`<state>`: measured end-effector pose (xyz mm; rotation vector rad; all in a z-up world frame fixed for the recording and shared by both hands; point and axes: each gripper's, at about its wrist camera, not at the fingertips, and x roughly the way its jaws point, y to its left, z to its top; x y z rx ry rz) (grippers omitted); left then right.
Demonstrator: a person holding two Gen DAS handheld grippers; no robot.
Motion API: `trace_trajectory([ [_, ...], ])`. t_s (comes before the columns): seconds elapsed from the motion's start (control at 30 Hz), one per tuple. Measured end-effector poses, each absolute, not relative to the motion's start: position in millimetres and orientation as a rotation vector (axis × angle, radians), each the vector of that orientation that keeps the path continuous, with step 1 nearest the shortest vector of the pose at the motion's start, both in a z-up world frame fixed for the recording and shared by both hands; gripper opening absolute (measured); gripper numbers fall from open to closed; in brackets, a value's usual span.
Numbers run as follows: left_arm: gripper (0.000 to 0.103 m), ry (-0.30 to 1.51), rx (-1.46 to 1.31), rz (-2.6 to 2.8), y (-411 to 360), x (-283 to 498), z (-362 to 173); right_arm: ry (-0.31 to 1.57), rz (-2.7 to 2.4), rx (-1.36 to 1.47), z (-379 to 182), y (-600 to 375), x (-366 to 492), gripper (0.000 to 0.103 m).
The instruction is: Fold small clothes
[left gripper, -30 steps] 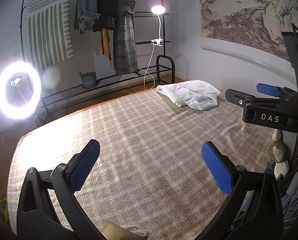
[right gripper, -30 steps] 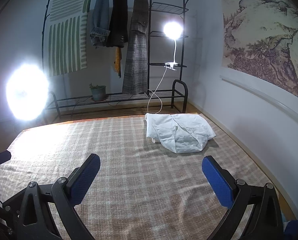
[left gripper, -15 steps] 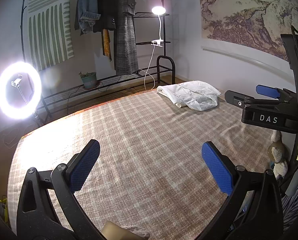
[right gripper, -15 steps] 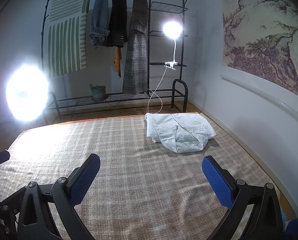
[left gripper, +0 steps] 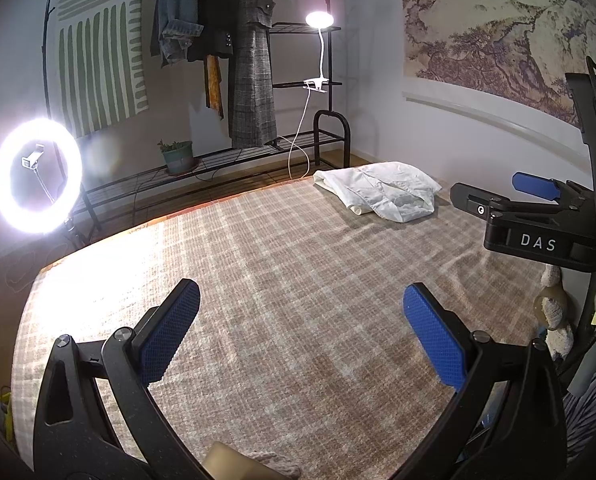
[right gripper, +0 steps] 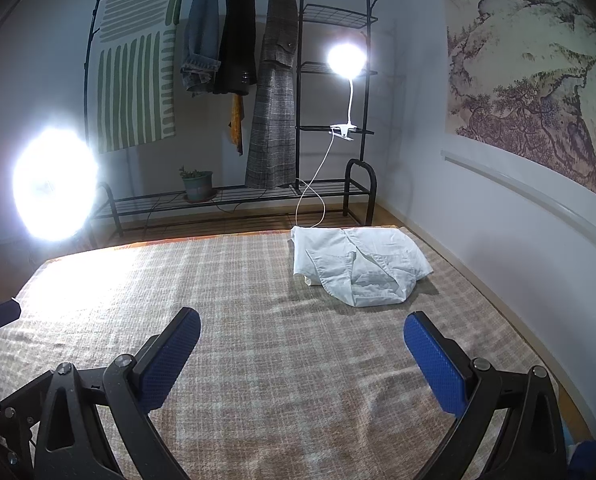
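Note:
A crumpled white garment (left gripper: 382, 194) (right gripper: 358, 264) lies at the far right corner of the checked bed cover (left gripper: 282, 280) (right gripper: 258, 340). My left gripper (left gripper: 302, 336) hangs open over the near middle of the cover, with nothing between its blue pads. My right gripper (right gripper: 302, 354) is open too, empty, short of the garment. In the left wrist view the right gripper (left gripper: 518, 204) shows from the side at the right edge, near the garment.
A black clothes rack (right gripper: 290, 80) with hanging coats stands behind the bed. A ring light (left gripper: 36, 176) glows at the left and a clip lamp (right gripper: 346, 60) on the rack. Soft toys (left gripper: 554, 312) sit by the bed's right side. A wall (right gripper: 498, 216) runs along the right.
Both grippers have drifted slightly; the garment sits a little lower in the left wrist view. Both stay open and the garment has not been touched.

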<state>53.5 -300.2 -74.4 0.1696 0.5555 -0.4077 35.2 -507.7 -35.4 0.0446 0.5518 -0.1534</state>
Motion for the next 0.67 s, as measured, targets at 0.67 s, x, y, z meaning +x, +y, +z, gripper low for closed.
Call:
trace_trajectory([
  [0.67,0.103,0.554,0.153,-0.400,-300.1,50.8,-70.0,0.557,-0.152,0.049,-36.7,-504.9,34.9,0.103],
])
